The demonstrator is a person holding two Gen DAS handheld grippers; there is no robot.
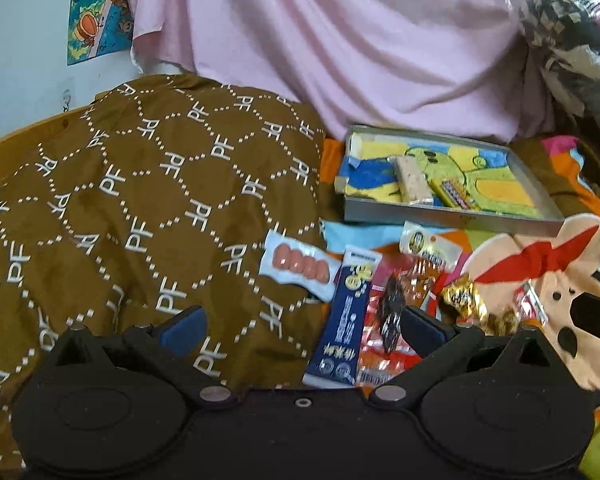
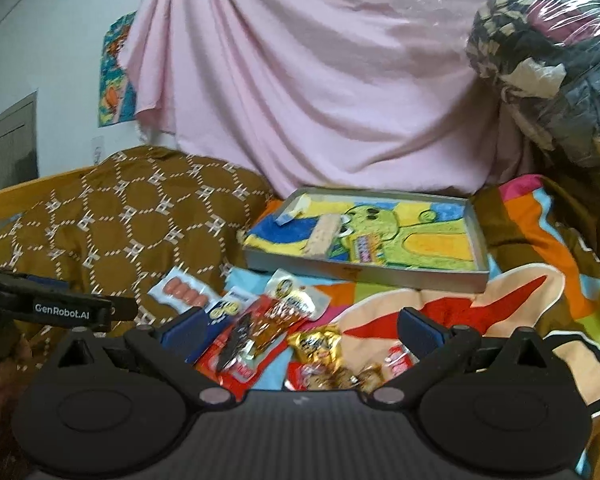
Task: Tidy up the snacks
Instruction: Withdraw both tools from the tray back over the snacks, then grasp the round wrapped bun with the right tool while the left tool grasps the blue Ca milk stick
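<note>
On the bed: a colourful cartoon-print blanket carries a loose heap of snack packets, beside a brown quilt patterned with white letters.
Tray: a shallow grey metal tray lined with a cartoon drawing sits behind the heap, in front of a draped pink sheet.
In the tray: a pale wrapped nougat bar lies just beside a small multicoloured candy packet.
Heap, left side: a white packet printed with pink sausages rests on the quilt's edge, near a long dark-blue packet that overlaps a red packet.
Heap, right side: a gold foil packet and a clear packet with a yellow round label lie on the blanket.
Left gripper: blue-padded fingers spread wide, nothing between them, over the quilt edge and dark-blue packet.
Right gripper: fingers likewise wide apart and empty, hovering over the heap's middle.
Backdrop: a plastic-wrapped bundle at far right; a cartoon poster on the white wall.
</note>
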